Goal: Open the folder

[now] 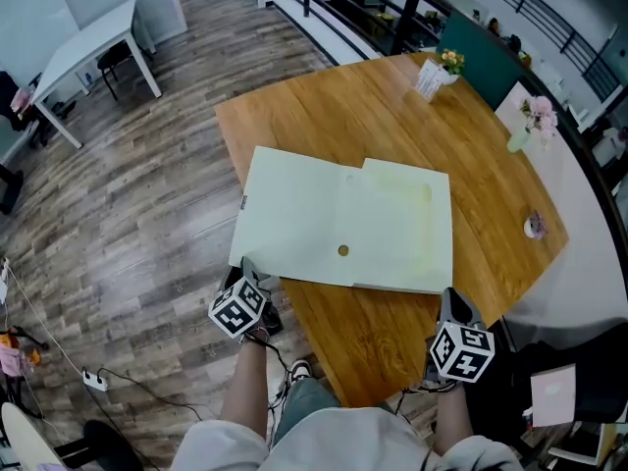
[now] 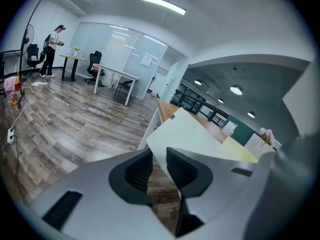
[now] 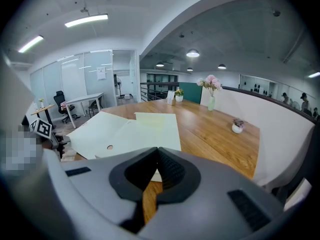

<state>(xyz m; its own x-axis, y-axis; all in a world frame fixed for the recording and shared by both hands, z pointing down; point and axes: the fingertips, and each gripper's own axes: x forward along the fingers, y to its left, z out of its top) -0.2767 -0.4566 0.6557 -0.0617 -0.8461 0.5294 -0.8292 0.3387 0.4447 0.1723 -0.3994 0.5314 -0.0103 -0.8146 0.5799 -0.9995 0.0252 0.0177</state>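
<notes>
- On the near left corner of the wooden table (image 1: 392,116), seen from the head view, the folder (image 1: 392,229) lies spread flat. Its long axis runs left to right and its fold runs near to far. The left cover (image 1: 289,219) overhangs the table's left edge above the plank floor (image 1: 147,214). My left gripper (image 1: 250,271) sits at that cover's near left corner, and my right gripper (image 1: 451,300) is just beside the near right corner. Each hand is nearest its own end. I judge the opening done, so the next move is to let go.
- Along the left gripper view, the jaws stand slightly apart. The cover's pale corner (image 2: 195,136) reaches into the gap and lies against the right pad, and floor shows through beside it. I read the pads as not pinching it. Far off are the floor (image 2: 75,119), glass-walled offices and a white desk (image 2: 112,76).
- Along the right gripper view, the jaw tips are together, and I see nothing caught between them. The folder (image 3: 130,134) lies just beyond and to the left, flat on the table (image 3: 215,134). A vase of pink flowers (image 3: 210,89) stands at the far edge, well apart.
</notes>
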